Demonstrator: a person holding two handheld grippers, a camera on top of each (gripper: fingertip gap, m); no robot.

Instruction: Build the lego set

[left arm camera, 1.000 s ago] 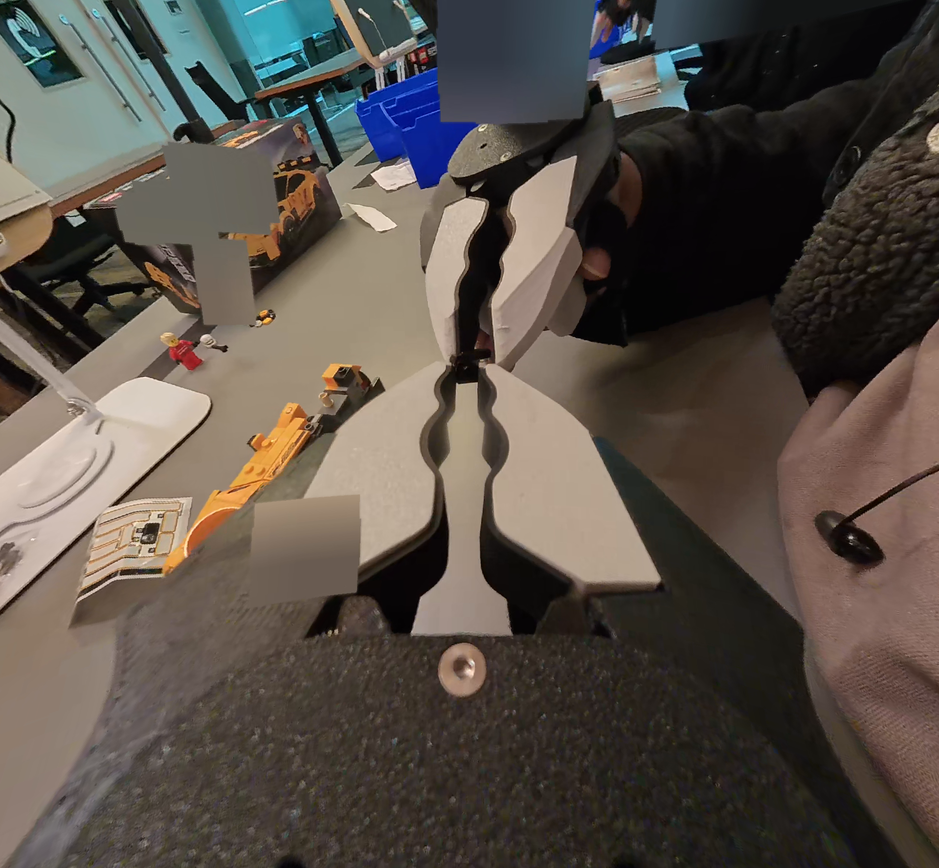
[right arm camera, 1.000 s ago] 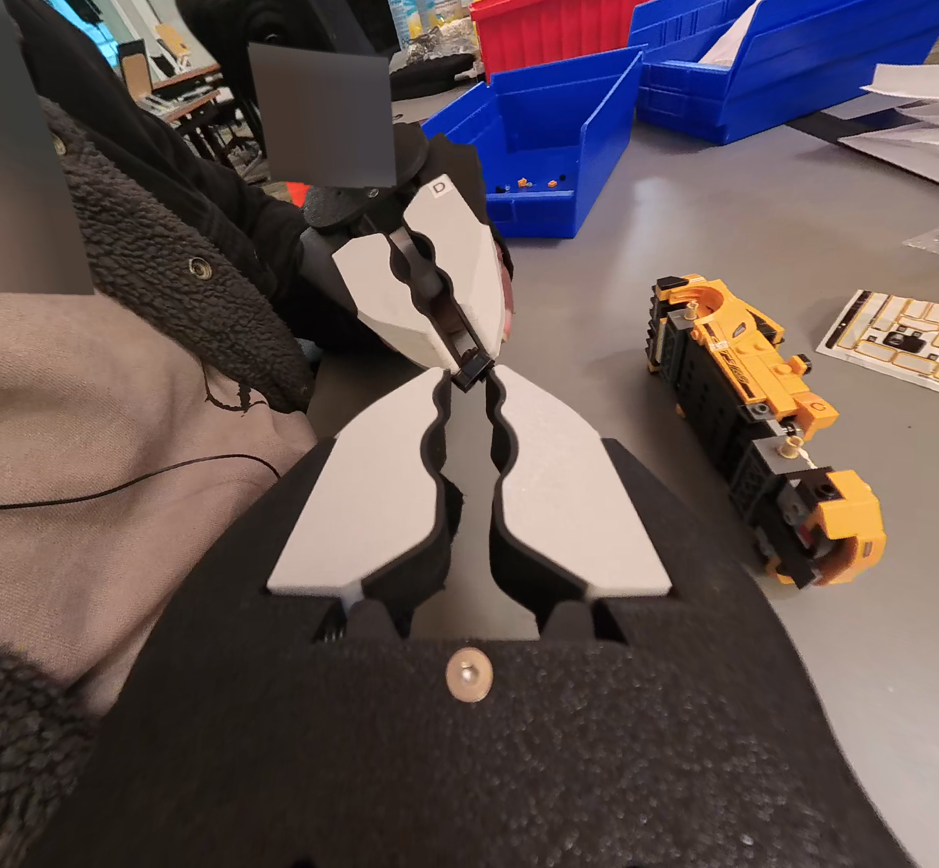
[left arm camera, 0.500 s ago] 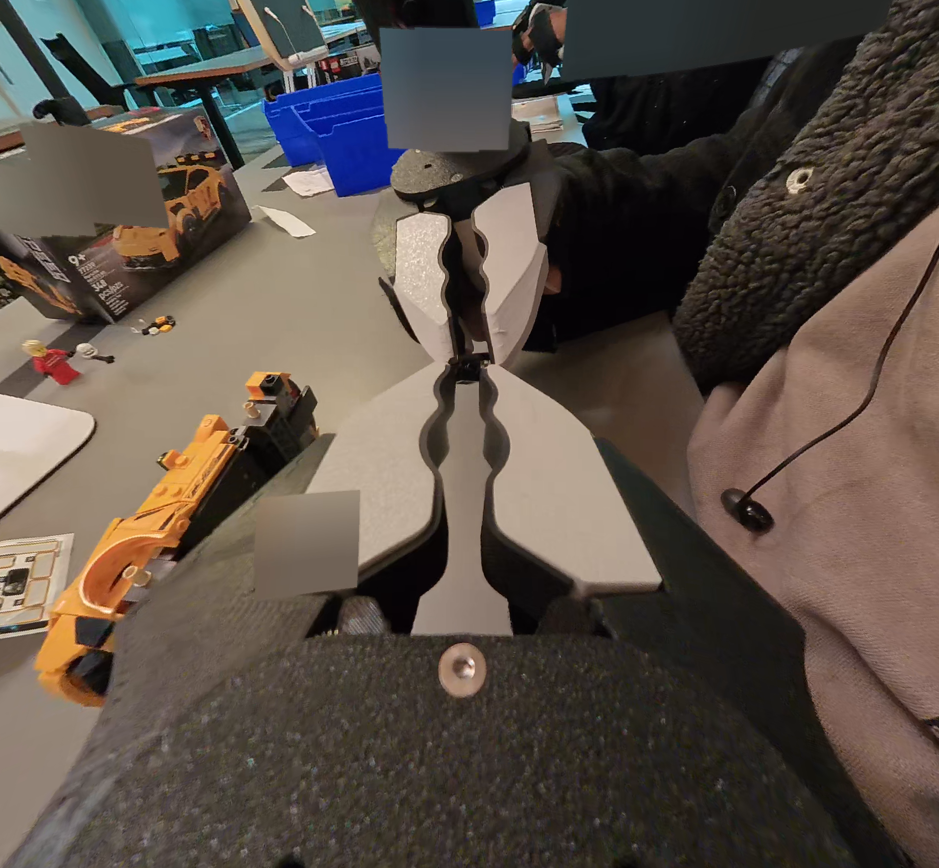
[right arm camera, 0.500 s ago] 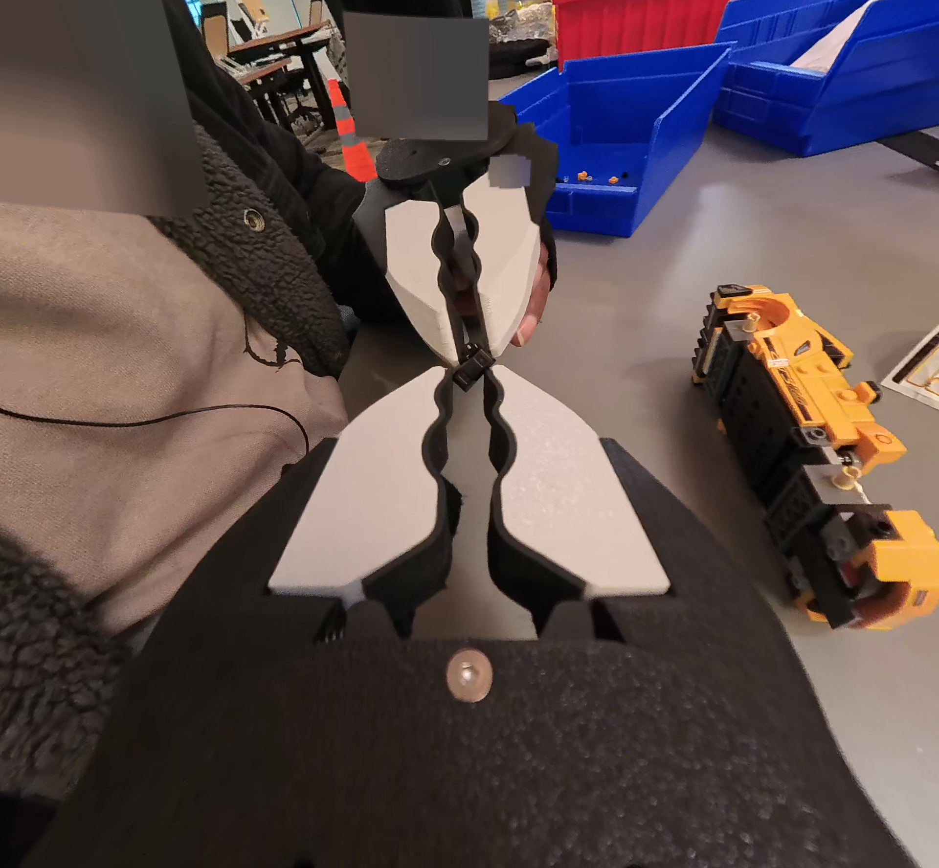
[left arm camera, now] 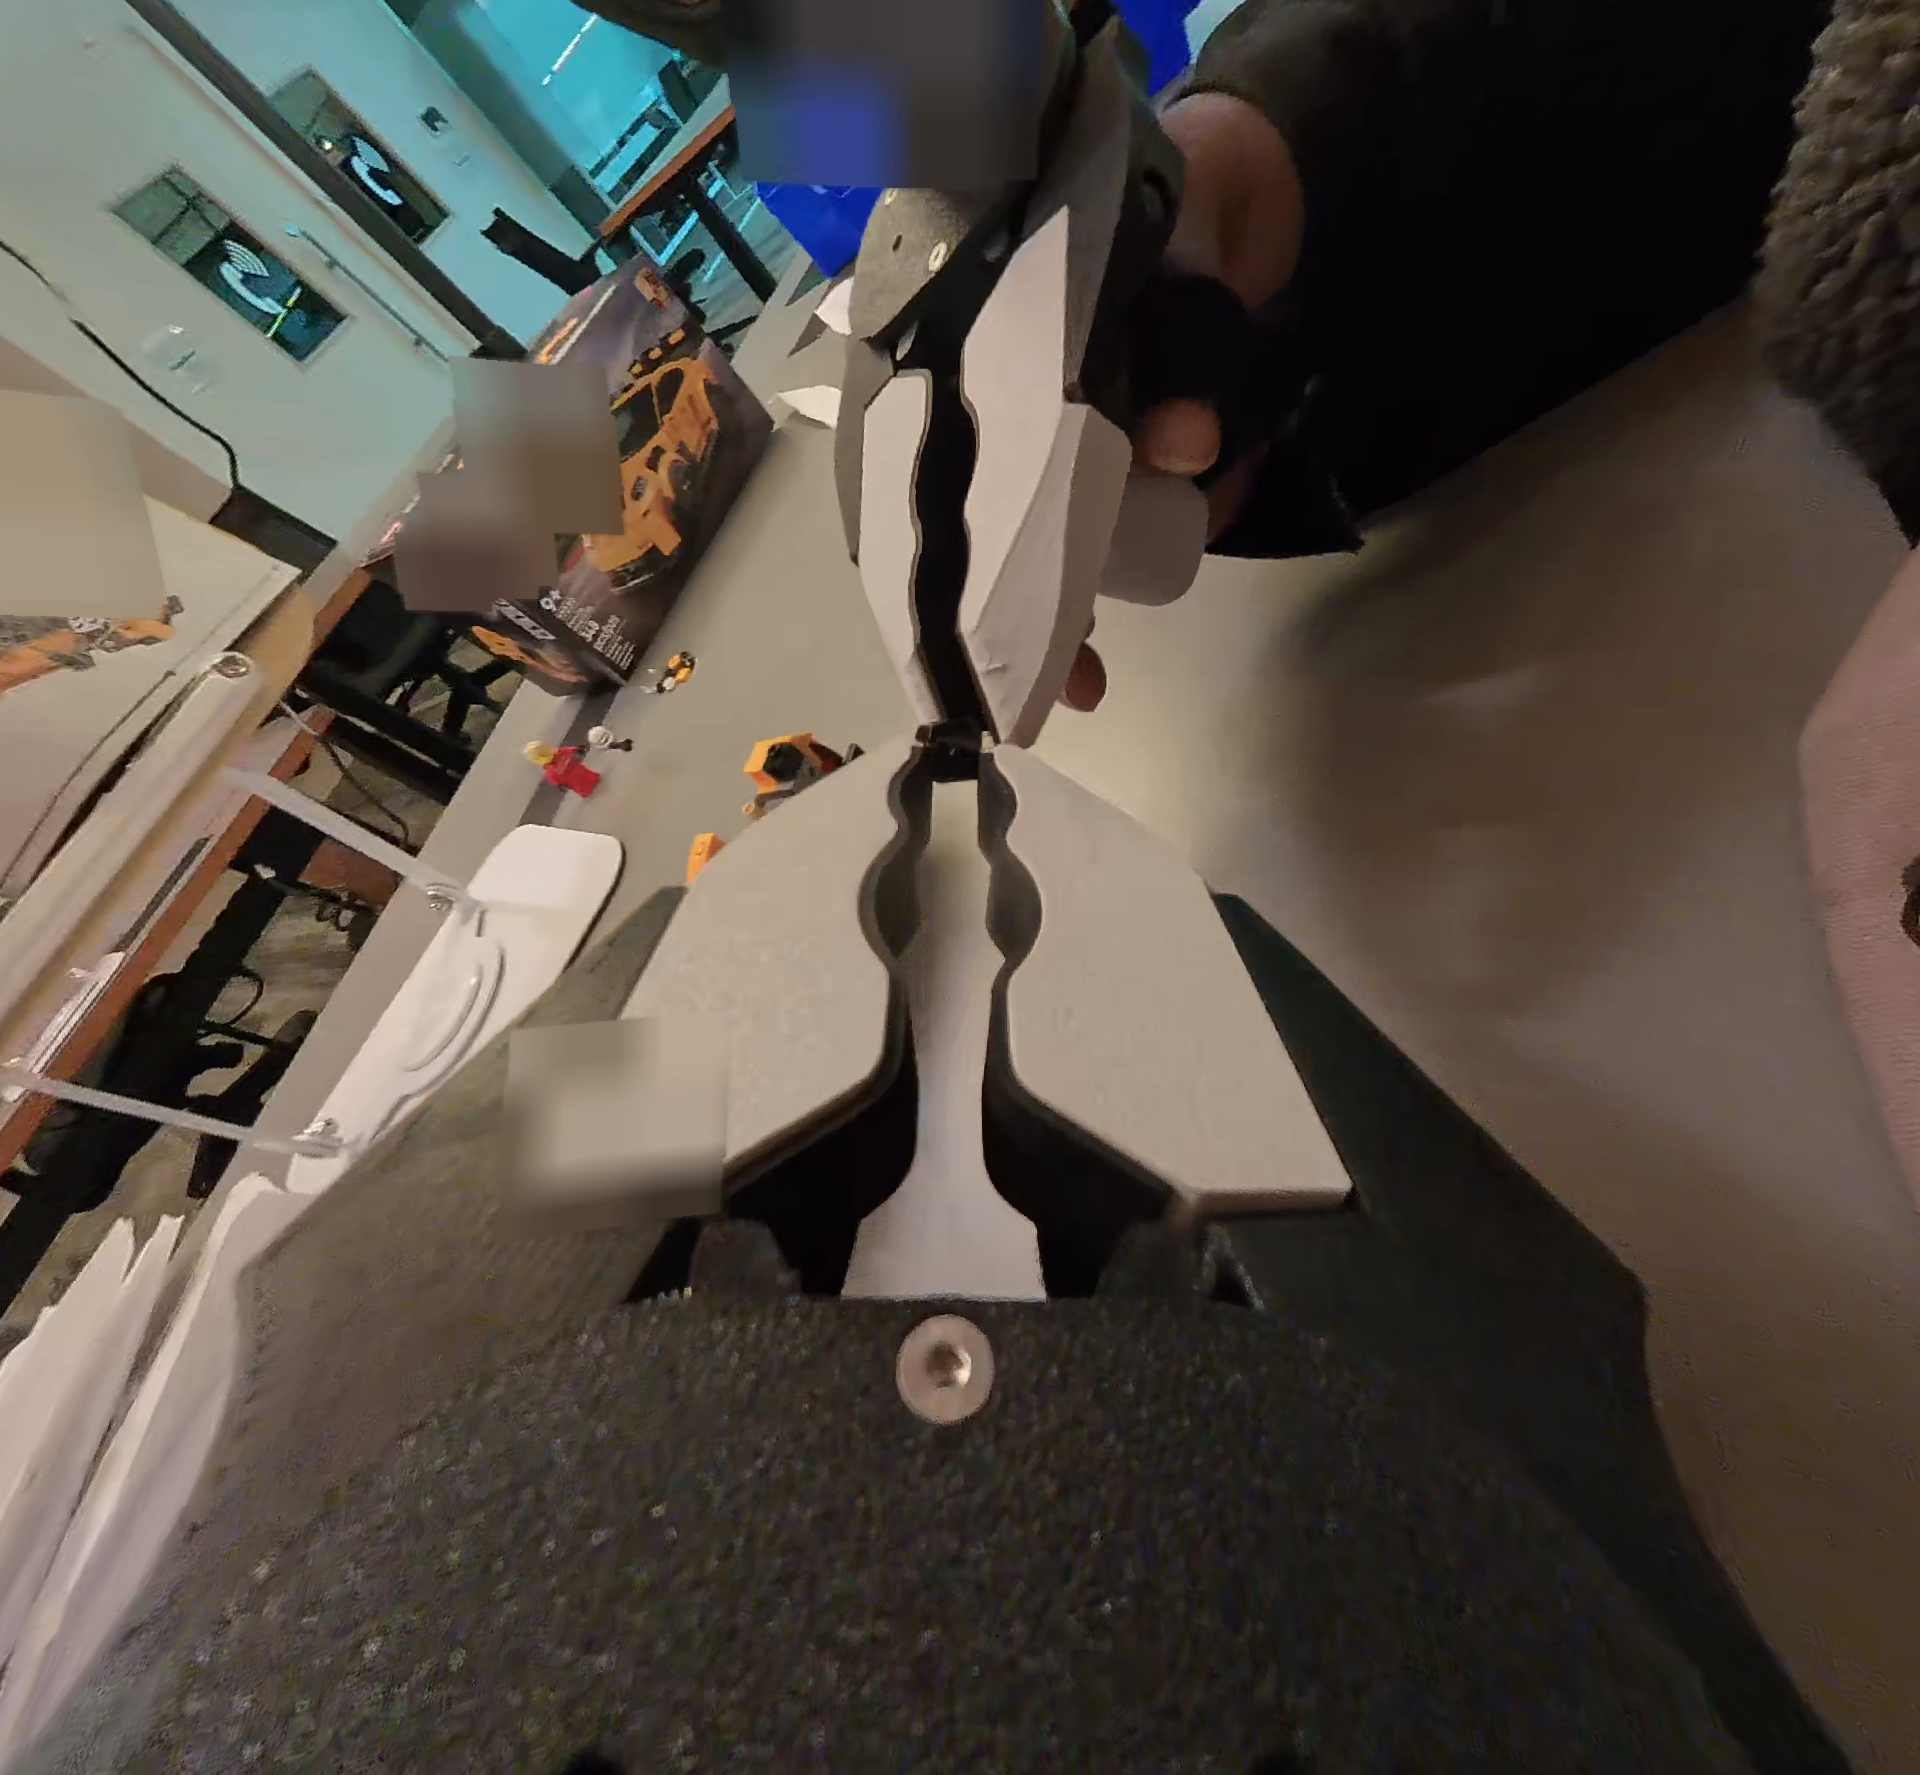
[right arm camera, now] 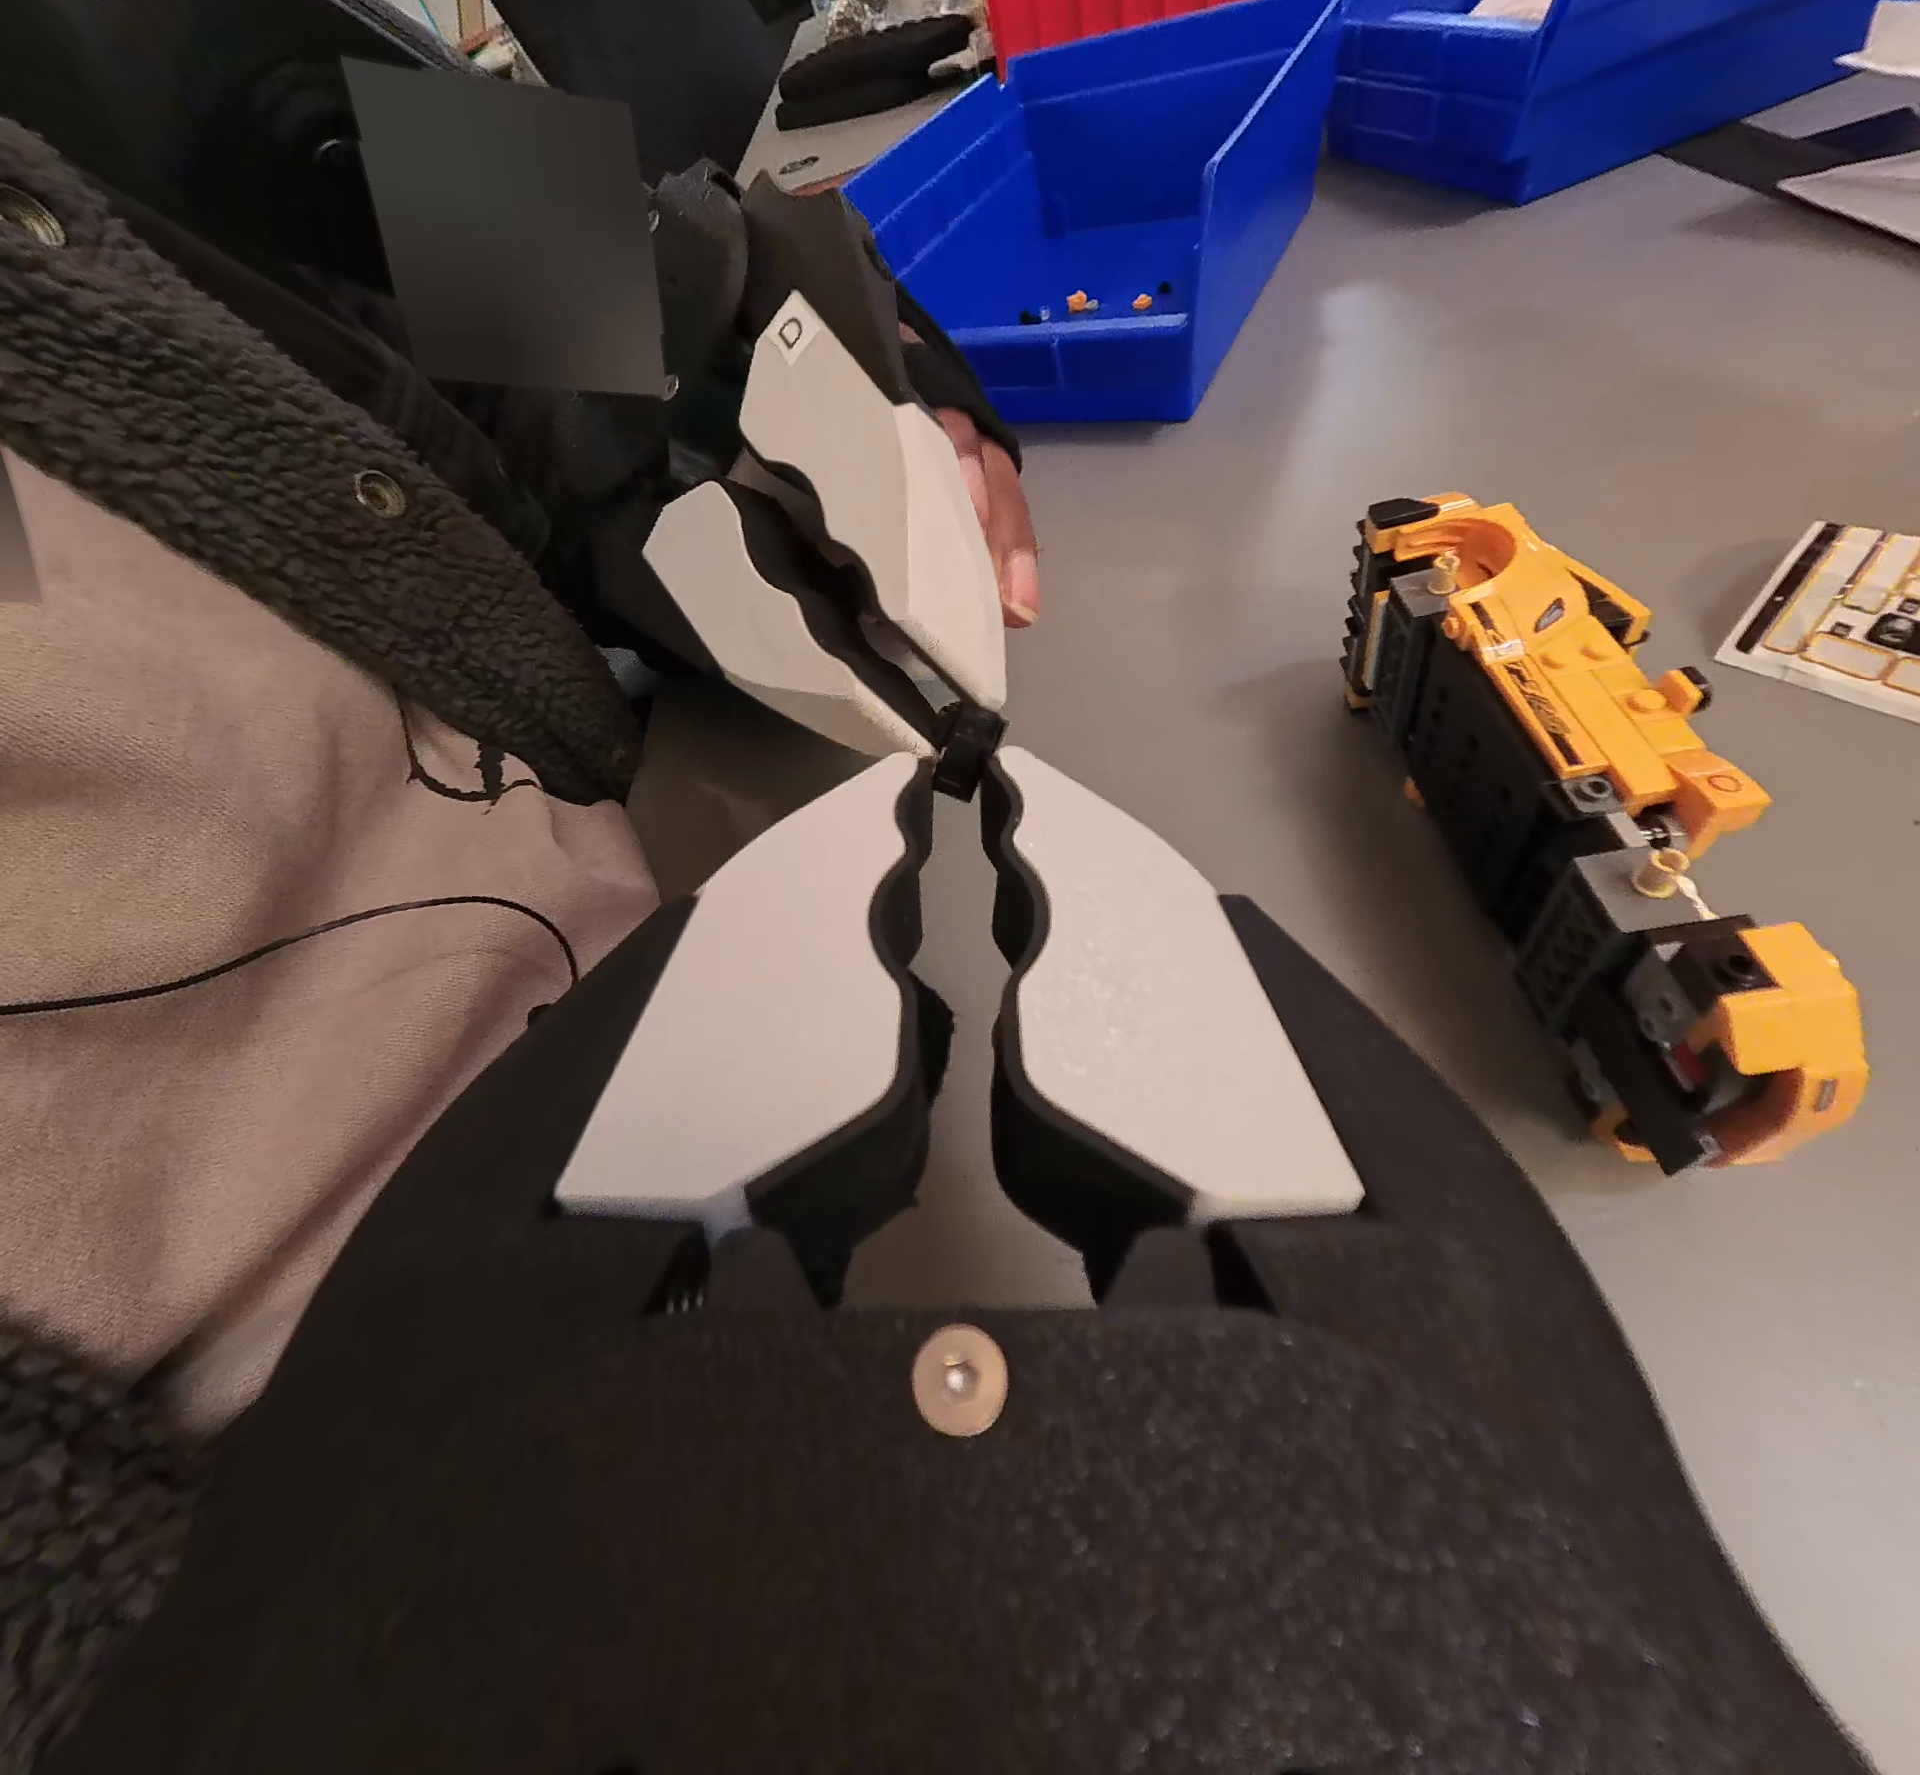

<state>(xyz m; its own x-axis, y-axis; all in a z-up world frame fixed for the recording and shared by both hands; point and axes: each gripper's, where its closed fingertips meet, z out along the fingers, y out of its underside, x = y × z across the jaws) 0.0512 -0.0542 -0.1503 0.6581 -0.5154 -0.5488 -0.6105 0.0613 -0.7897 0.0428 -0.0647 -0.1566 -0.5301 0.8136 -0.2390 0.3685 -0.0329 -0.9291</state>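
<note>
Left wrist view: the left gripper [left arm camera: 951,757] has its jaws drawn narrow, pinching a small black lego piece [left arm camera: 948,751] at the very tips. The right gripper [left arm camera: 961,702] comes in from above, tip to tip with it, jaws nearly closed on the same piece. A gloved hand [left arm camera: 1195,395] holds that gripper's body. On the grey table [left arm camera: 790,562] behind lie the lego box [left arm camera: 634,489] with a yellow car pictured on it, a red minifigure [left arm camera: 566,767] and part of the orange car model [left arm camera: 790,761], mostly hidden by the fingers. The frame is tilted and smeared at right, so the clothing there is hard to read.

Right wrist view: the right gripper [right arm camera: 961,769] clamps the black piece [right arm camera: 964,746] between narrow tips; the left gripper [right arm camera: 951,712] meets it from upper left, closed on the piece too. To the right, well apart, the orange and black car model [right arm camera: 1579,821] lies on the table [right arm camera: 1299,499], a sticker sheet [right arm camera: 1839,613] just beyond it. A blue bin [right arm camera: 1101,198] with a few tiny parts stands behind.
</note>
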